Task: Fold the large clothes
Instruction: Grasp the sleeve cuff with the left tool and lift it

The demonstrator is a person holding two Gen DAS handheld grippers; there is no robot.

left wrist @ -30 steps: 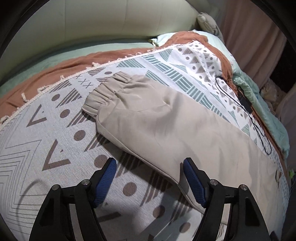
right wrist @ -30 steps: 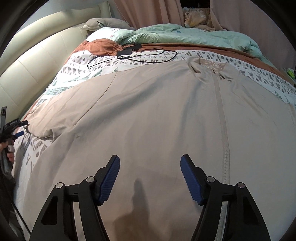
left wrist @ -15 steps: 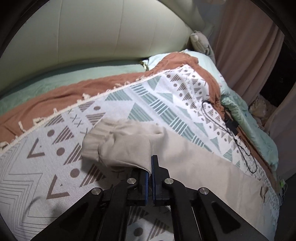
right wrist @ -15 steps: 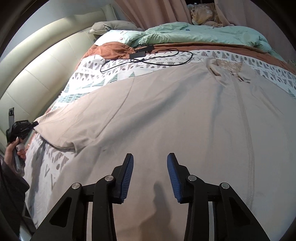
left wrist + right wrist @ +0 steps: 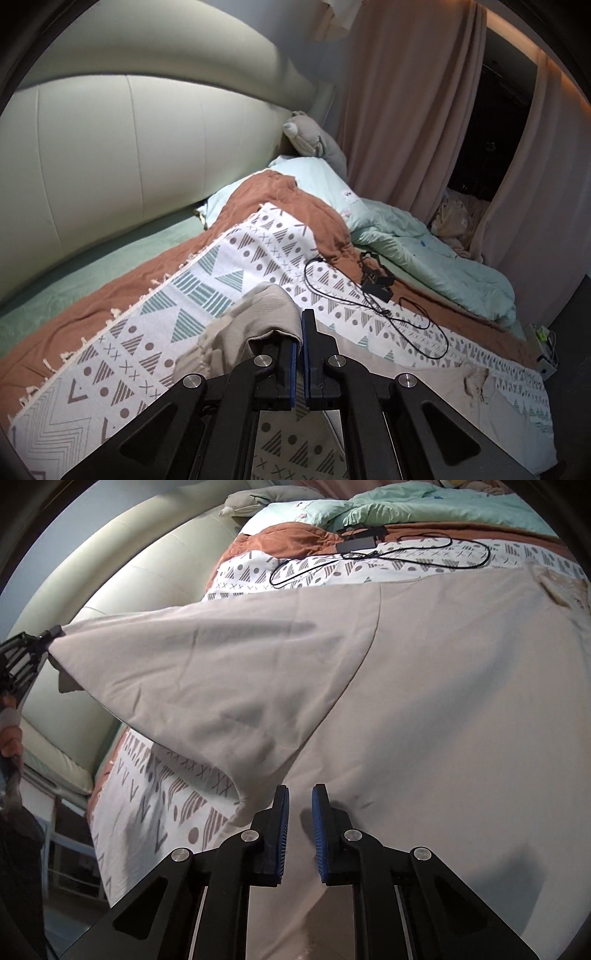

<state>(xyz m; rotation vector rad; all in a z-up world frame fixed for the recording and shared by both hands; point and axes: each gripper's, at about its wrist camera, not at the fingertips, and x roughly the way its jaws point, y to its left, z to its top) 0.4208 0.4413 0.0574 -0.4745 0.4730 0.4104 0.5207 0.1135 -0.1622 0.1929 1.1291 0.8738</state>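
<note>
A large beige garment point(image 5: 424, 701) lies spread across a bed, over a white patterned blanket point(image 5: 229, 280). Its sleeve point(image 5: 207, 686) is lifted off the blanket and stretched out to the left. Only the right wrist view shows this raised sleeve in full, with its end pinched in the left gripper point(image 5: 48, 637) at the frame's left edge and part of the person's hand point(image 5: 9, 734) below. The left wrist view shows the same hold up close: the left gripper point(image 5: 300, 354) is clamped tight on the bunched cuff point(image 5: 258, 317), raised above the bed. The right gripper point(image 5: 299, 823) hovers low over the garment near the underarm, its blue pads a narrow gap apart, holding nothing. A black cable point(image 5: 373, 306) lies on the blanket beyond.
</note>
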